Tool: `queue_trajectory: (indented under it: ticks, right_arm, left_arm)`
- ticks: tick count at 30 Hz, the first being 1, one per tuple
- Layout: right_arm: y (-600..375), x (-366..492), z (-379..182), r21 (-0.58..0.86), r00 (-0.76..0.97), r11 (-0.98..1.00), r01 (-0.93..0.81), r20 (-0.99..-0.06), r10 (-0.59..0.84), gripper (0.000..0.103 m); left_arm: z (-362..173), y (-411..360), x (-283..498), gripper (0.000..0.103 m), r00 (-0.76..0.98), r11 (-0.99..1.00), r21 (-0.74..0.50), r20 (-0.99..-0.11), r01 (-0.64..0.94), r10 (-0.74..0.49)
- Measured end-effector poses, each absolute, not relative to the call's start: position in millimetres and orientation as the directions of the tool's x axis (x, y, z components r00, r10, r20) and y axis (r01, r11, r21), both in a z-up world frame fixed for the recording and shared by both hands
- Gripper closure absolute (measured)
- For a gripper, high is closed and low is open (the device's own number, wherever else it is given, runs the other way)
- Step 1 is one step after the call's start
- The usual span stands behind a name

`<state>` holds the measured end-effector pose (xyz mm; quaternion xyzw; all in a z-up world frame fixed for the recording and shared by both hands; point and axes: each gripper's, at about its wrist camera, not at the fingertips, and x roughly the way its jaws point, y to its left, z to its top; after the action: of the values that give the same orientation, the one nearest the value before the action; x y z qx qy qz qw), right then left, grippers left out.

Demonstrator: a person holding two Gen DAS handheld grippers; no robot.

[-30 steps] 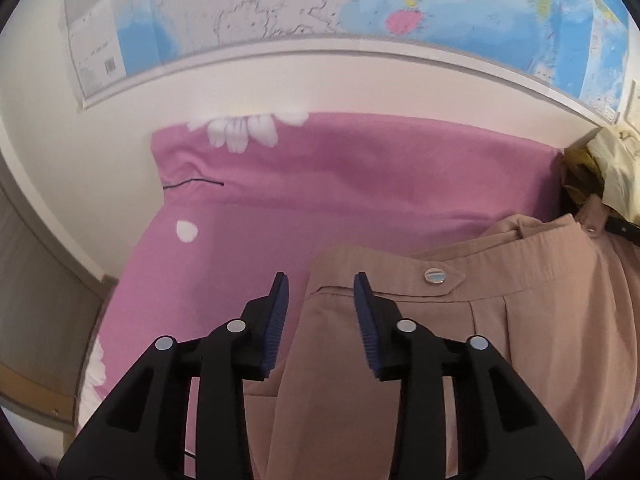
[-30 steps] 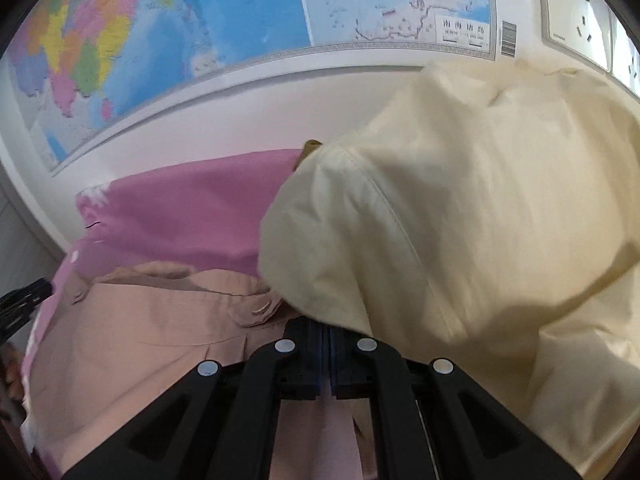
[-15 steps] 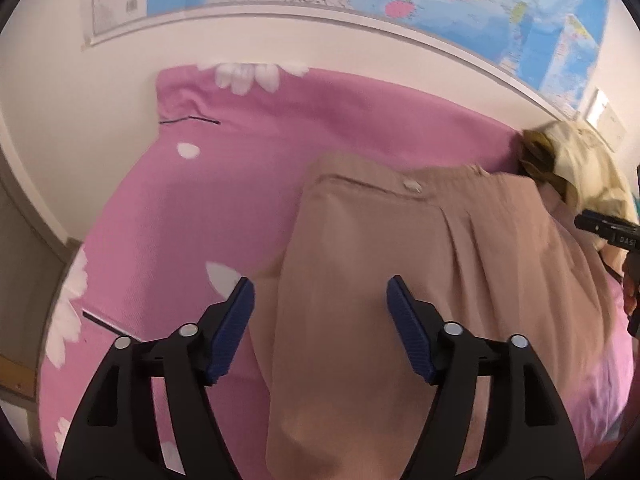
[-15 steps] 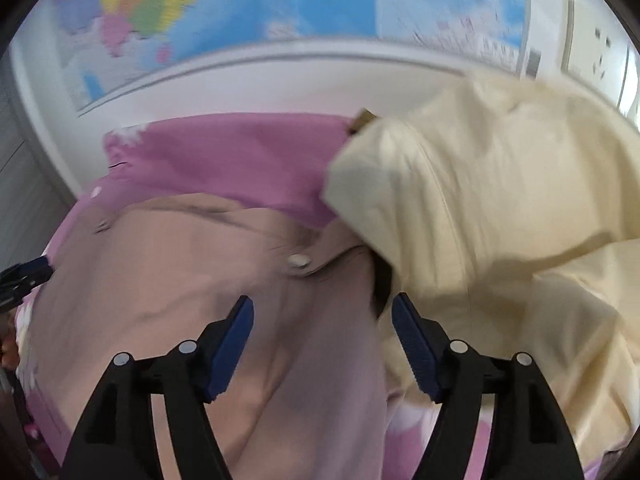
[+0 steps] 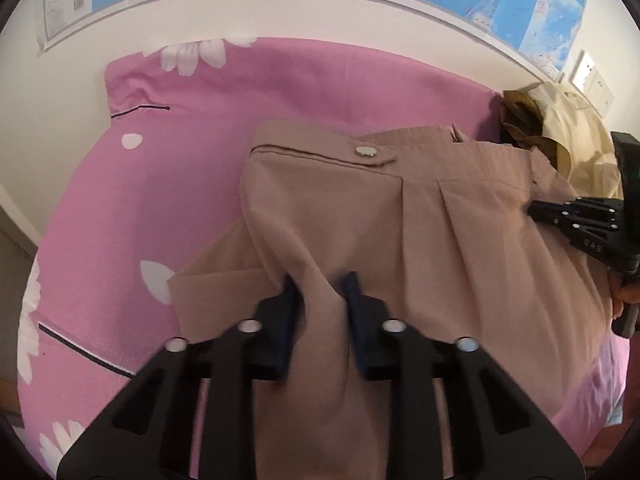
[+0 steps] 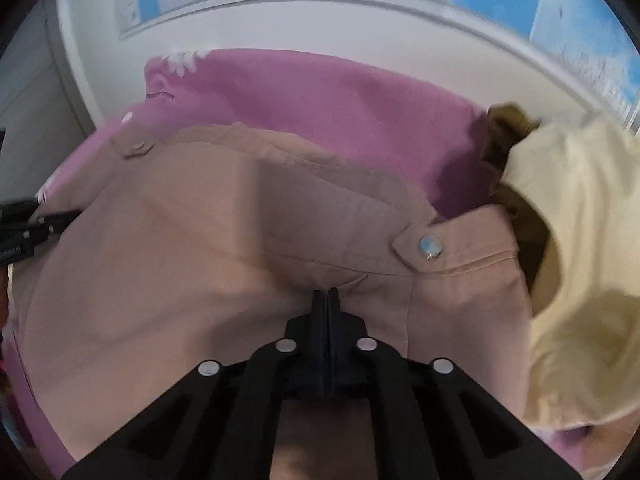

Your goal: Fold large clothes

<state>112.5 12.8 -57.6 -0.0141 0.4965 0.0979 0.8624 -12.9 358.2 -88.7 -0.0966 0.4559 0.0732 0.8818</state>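
Garment: our tan pleated cotton trousers (image 5: 460, 216) lie across the pink floral bedsheet (image 5: 168, 184).
Left tool (image 5: 320, 300): just closing, pinching a trouser ridge.
Right tool (image 6: 329, 300): just clamped tight below the waistband.

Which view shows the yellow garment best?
The right wrist view: the yellow garment fills its right side, lying beside the tan trousers. The left wrist view shows only a small part of it at the right edge, behind the right gripper.

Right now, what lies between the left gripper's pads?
A bunched fold of the tan trousers sits between the left gripper pads, which have just been closing; left wrist view.
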Motion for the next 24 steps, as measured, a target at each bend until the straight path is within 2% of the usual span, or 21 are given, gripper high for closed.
queue_trajectory:
  ticks: [1, 4, 13, 16, 19, 21, 22, 24]
  right_arm:
    - [10, 112, -57, 0.087, 0.493, 0.981, -0.173, -0.855, 0.163, 0.102]
    - [-3, 112, -45, 0.094, 0.541, 0.986, -0.135, -0.827, 0.153, 0.102]
    - [-15, 155, -56, 0.111, 0.537, 0.992, -0.051, -0.835, 0.121, 0.102]
    - [-20, 163, -68, 0.147, 0.488, 0.988, -0.038, -0.861, 0.147, 0.103]
    - [-23, 160, -69, 0.154, 0.485, 0.988, -0.034, -0.862, 0.151, 0.103]
    - [-24, 156, -68, 0.155, 0.481, 0.987, -0.033, -0.864, 0.151, 0.103]
    - [-24, 154, -67, 0.156, 0.479, 0.987, -0.034, -0.864, 0.154, 0.102]
    - [-25, 149, -60, 0.159, 0.487, 0.987, -0.034, -0.86, 0.155, 0.095]
  left_arm:
    - [-87, 358, -12, 0.091, 0.575, 0.969, -0.103, -0.817, -0.222, 0.045]
    - [-81, 360, -2, 0.096, 0.592, 0.966, -0.107, -0.804, -0.237, 0.057]
    - [-77, 368, 31, 0.097, 0.614, 0.951, -0.104, -0.783, -0.29, 0.102]
    - [-76, 372, 28, 0.089, 0.616, 0.94, -0.124, -0.78, -0.318, 0.106]
    - [-65, 369, 4, 0.071, 0.656, 0.934, -0.118, -0.741, -0.336, 0.143]
    - [-58, 369, -16, 0.066, 0.685, 0.936, -0.13, -0.715, -0.328, 0.141]
    - [-54, 367, -32, 0.061, 0.697, 0.934, -0.14, -0.704, -0.327, 0.138]
    - [-51, 364, -53, 0.058, 0.709, 0.936, -0.149, -0.693, -0.32, 0.132]
